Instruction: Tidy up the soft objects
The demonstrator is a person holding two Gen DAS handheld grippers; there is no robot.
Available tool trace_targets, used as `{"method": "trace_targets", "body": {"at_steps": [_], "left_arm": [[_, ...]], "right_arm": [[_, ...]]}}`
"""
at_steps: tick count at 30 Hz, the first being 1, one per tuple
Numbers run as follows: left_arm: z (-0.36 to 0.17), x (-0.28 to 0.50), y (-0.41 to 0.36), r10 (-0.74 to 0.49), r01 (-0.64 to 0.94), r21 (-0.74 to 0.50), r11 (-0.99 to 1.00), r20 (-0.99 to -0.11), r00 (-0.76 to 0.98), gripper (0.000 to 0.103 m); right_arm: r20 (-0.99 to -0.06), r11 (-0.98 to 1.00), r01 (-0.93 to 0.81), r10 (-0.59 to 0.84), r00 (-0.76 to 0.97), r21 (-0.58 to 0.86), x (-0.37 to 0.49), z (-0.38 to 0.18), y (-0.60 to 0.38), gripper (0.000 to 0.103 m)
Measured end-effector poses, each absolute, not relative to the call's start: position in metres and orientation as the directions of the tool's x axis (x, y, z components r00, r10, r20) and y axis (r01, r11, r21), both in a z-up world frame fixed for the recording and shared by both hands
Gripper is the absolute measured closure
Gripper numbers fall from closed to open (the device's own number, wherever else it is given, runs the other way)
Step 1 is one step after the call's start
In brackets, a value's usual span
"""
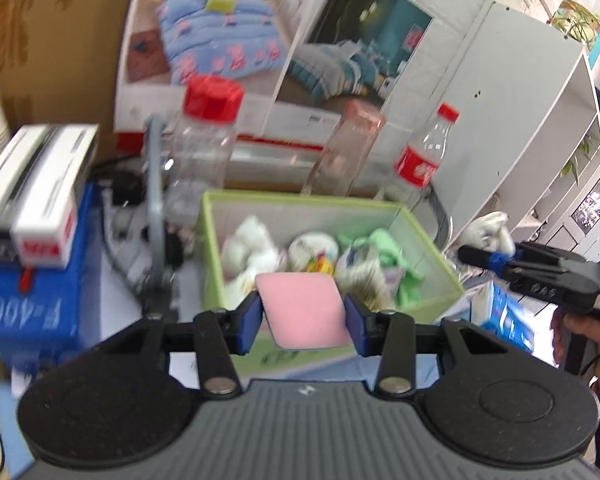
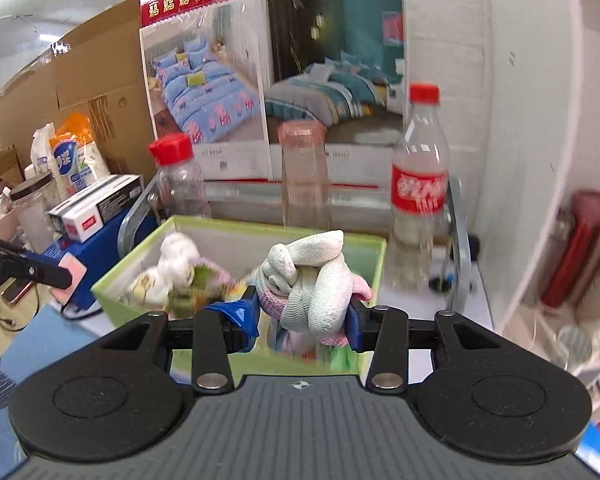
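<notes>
The left gripper [image 1: 304,316] has its fingers [image 1: 249,320] clamped on a flat pink sponge [image 1: 306,310], one blue pad pressing each side edge, and it holds the sponge in the air just on the near side of the green bin [image 1: 440,264]. The right gripper [image 2: 303,316] has its fingers [image 2: 358,326] clenched around a knotted white glove [image 2: 312,280] with a pink cuff, lifted over the near edge of the same bin. From the left wrist view the right gripper shows off to the right, a hand [image 1: 580,340] around its grip and the white bundle at its tip.

Inside the bin lies a jumble of soft things: white cloth [image 1: 248,248], a green rag [image 1: 388,248] and some printed fabric between them. On the far side of the bin three clear bottles stand in a row: a wide jar with a red lid [image 1: 204,144] on the left, a pinkish tumbler [image 1: 340,148] in the middle, and a red-labelled cola bottle [image 1: 424,156] on the right. To the left of the bin a white carton [image 1: 36,196] rests on a blue box [image 1: 32,300]. Bedding posters [image 1: 260,36] lean against the far wall, and a white shelf unit [image 1: 540,92] stands on the right.
</notes>
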State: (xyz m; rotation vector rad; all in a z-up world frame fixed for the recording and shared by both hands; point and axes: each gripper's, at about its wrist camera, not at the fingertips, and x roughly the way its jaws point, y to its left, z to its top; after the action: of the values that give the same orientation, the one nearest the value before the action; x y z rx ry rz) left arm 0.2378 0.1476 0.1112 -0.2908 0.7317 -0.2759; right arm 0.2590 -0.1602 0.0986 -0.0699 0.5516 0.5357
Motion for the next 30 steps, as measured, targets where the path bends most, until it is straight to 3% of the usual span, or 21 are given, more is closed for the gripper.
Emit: {"method": "trace_targets", "body": {"at_steps": [8,9,11,13,23,30], "left_arm": [[0.094,0.306,0.12,-0.353,0.156,-0.343,0.926,-0.642,0.681,0.058],[0.089,0.311,0.119,-0.354,0.151,-0.348,0.925,-0.649,0.673,0.055],[0.082,0.317,0.118,-0.34,0.128,-0.349,0.928,-0.661,0.669,0.037],[0.079,0.32,0.119,-0.335,0.118,-0.349,0.93,-0.666,0.667,0.036],[0.091,0.292,0.13,-0.288,0.075,-0.34,0.938,-0.639,0.713,0.032],[0.103,0.233,0.131,-0.253,0.071,-0.306,0.949,-0.613,0.749,0.03]], "right_arm": [[-0.579,0.853,-0.515,0.463,0.671,0.086,0.318,0.076,-0.12,0.073],[-0.591,0.852,-0.514,0.463,0.661,0.093,0.323,0.072,-0.118,0.071],[-0.63,0.86,-0.498,0.45,0.633,0.113,0.333,0.062,-0.115,0.07],[-0.676,0.889,-0.445,0.394,0.624,0.107,0.34,0.055,-0.113,0.067],[-0.601,0.91,-0.389,0.391,0.696,0.142,0.326,0.068,-0.132,0.056],[-0.57,0.907,-0.402,0.397,0.719,0.125,0.27,0.077,-0.152,0.052]]}}
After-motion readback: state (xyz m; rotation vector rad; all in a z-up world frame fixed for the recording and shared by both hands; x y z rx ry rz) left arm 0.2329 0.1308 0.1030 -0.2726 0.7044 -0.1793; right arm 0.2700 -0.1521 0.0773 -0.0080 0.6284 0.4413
